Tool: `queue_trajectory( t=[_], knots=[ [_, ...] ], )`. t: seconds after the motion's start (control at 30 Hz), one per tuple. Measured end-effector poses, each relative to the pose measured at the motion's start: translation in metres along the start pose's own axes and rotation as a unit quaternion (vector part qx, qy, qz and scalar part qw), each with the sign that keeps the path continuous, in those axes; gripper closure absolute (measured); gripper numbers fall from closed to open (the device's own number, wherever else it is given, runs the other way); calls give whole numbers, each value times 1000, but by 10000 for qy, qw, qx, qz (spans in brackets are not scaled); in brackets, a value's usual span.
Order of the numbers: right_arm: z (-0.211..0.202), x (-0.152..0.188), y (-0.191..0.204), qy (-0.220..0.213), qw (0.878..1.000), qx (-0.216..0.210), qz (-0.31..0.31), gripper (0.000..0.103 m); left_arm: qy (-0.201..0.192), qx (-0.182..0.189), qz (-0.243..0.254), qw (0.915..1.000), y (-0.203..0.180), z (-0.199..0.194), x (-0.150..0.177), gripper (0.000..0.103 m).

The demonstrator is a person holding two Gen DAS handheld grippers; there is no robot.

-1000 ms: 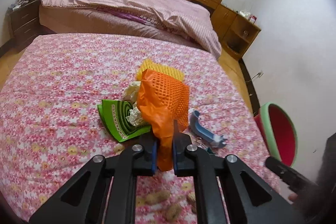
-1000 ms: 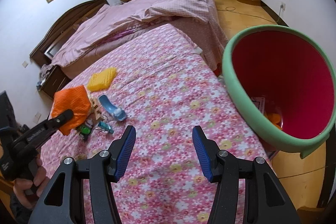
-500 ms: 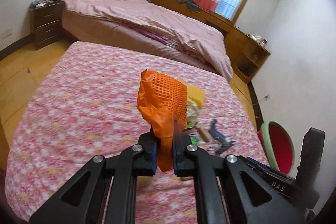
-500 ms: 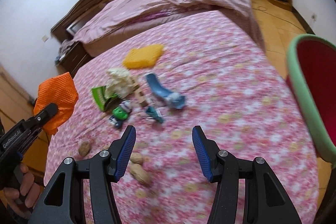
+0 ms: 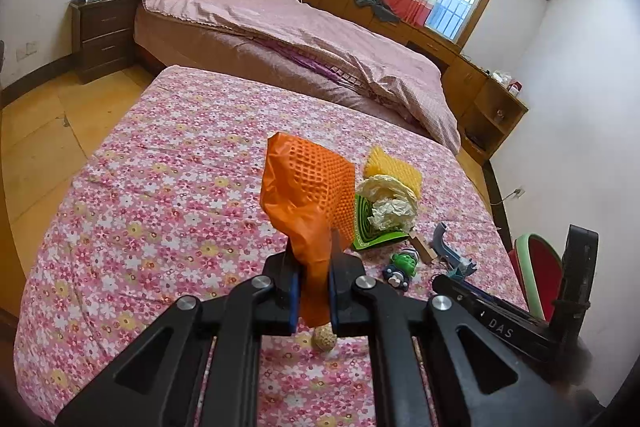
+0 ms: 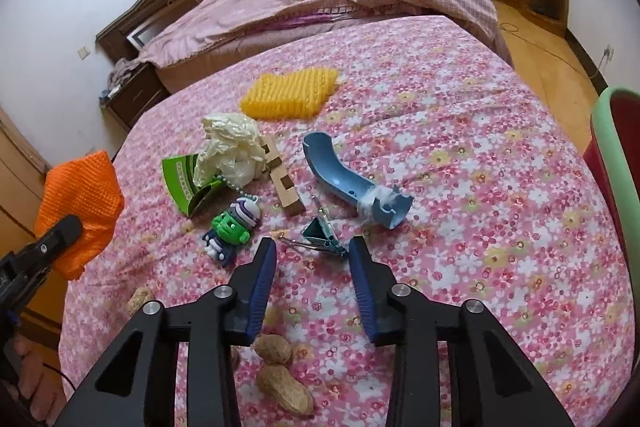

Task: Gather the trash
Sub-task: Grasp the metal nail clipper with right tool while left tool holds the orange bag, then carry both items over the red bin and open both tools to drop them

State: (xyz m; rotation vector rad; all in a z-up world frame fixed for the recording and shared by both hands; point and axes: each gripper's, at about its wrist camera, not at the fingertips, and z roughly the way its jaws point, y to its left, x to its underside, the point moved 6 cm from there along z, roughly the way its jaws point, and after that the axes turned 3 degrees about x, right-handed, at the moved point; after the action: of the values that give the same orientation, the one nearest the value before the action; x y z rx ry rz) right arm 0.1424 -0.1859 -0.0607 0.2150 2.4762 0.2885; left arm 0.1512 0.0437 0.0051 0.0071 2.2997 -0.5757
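Left gripper clamped on the orange mesh wrapper, lifted clear of the flowered bedspread; right gripper jaws just narrowed, nothing between the pads, poised above a small binder clip. Beyond: crumpled paper, green packet, yellow mesh, peanuts near; red bin at the bed's right edge.
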Motion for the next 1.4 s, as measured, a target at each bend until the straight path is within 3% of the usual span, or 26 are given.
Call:
queue_trajectory(
  t=[0.13,0.23,0.47,0.53,0.6,0.9,0.93,1.03,1.23,1.4],
  knots=[
    [0,0,-6,-4,10000,72,55,93,14,47,-24,10000,-5,-2,1,94],
    [-6,2,-11,-40,9999,-11,117,96,-61,102,-31,9999,-9,-5,0,94],
    [-15,8,-18,-17,9999,3,142,95,-130,126,-47,9998,-12,-17,3,94],
    [-14,9,-15,0,10000,14,85,79,-161,110,-33,9998,-12,-21,2,94],
    [-14,8,-10,-35,10000,0,0,74,-169,87,-49,9998,-10,-24,3,94],
    [1,-3,-2,-234,9991,204,-304,75,-118,62,-66,9999,-10,-27,8,94],
    [1,-2,-2,-242,9988,240,-345,81,-104,67,-59,9999,-11,-26,8,94],
    [-3,0,-4,-233,9990,171,-330,82,-58,81,-22,9999,-15,-22,9,94],
    [-35,11,-10,-324,9990,-281,-141,82,27,191,88,9998,-30,-20,15,94],
    [-72,13,-26,-564,9977,-382,42,82,141,372,217,9990,-57,-15,22,94]
  ],
)
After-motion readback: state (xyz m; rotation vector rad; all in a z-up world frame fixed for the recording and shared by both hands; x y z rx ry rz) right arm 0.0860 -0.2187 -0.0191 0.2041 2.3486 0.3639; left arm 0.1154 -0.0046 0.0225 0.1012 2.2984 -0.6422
